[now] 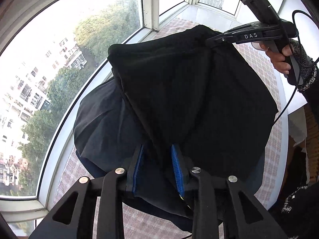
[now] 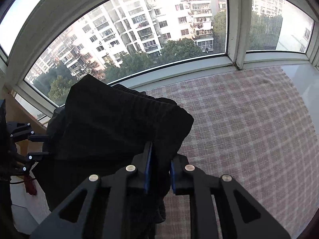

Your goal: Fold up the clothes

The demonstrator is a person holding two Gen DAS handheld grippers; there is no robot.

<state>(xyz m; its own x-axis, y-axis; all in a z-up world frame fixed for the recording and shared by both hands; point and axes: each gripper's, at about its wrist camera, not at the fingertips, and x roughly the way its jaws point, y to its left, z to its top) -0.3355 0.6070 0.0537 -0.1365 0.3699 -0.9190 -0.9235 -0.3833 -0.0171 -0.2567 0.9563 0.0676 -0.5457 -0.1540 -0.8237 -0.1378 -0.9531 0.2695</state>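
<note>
a black garment [image 1: 189, 99] hangs in the air above a checked cloth [image 2: 249, 129] spread on a bay window ledge [image 2: 179, 73]. it drapes in soft folds and looks limp and fairly light, with a ribbed band along one edge. the left gripper [image 1: 157, 167] is closed on a fold of it. the right gripper [image 2: 159, 171] pinches an edge near the ribbed band, probably the firmest place to hold.

Black garment [image 1: 179, 99] — matt cloth (ribbed band); checked cloth [image 2: 249, 129] coarsely woven.
</note>
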